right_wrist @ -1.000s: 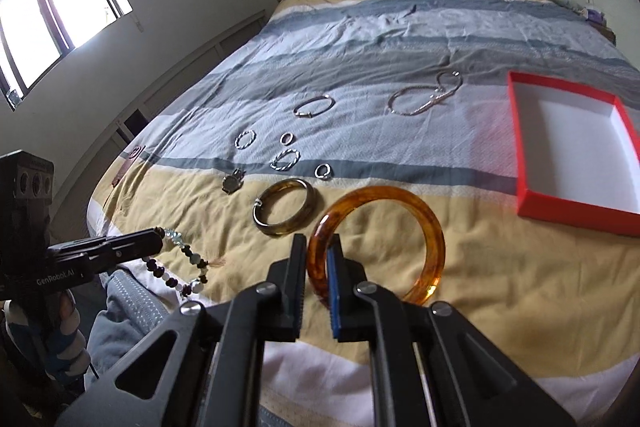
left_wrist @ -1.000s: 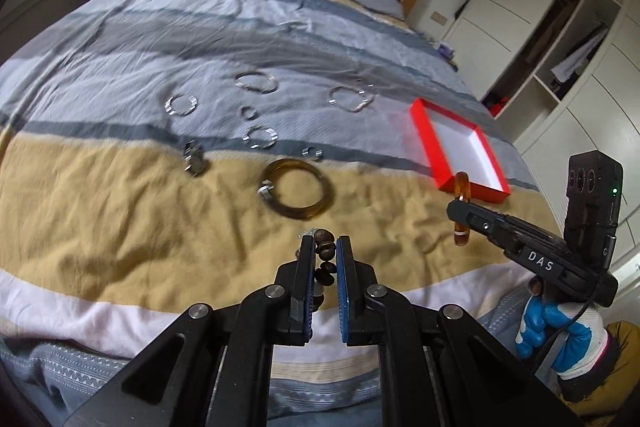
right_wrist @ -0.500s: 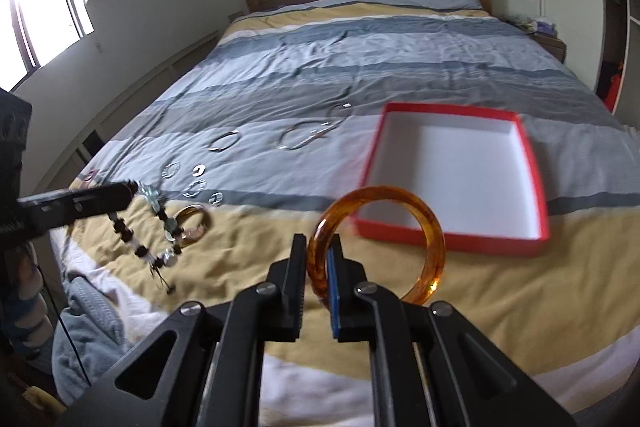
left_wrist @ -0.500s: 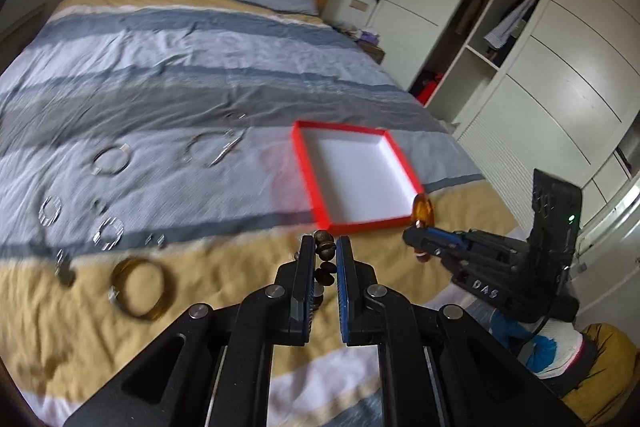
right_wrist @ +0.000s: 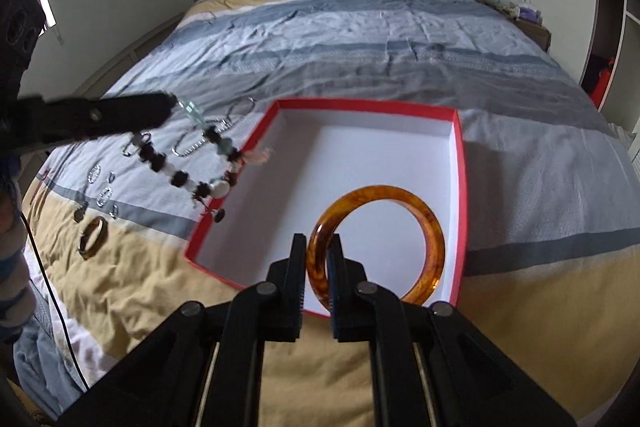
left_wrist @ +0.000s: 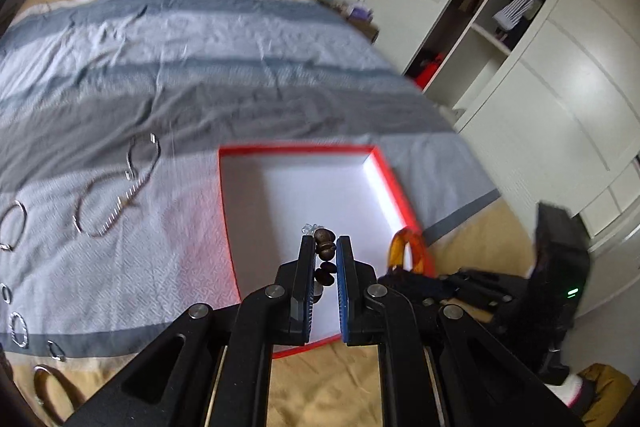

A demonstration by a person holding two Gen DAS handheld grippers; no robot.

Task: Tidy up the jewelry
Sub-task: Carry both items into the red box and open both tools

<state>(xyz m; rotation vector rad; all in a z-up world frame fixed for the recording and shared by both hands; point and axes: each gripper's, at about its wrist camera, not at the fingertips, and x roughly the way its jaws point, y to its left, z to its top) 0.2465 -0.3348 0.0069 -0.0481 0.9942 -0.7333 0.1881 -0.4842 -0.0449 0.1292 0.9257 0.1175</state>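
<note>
Both hands loaded over the red box, and plenty of ways it could've gone sideways

The left gripper (left_wrist: 325,254) was clamped on a beaded bracelet (right_wrist: 200,163) that dangled past the box (right_wrist: 460,163) wall at about 9 o'clock, so I reckon a release there risked the tail draping over the rim or slipping out onto the bedspread (right_wrist: 360,39). The right gripper (right_wrist: 318,251) pinched the amber bangle (right_wrist: 434,239) by its edge, standing upright above the white floor toward 5 o'clock; dropped like that, it looked likely to roll or bounce out. The two tools were close together too, so a bump seemed possible. Silver chains (left_wrist: 116,187) lay loose at 9 o'clock, easy to snag.
</note>
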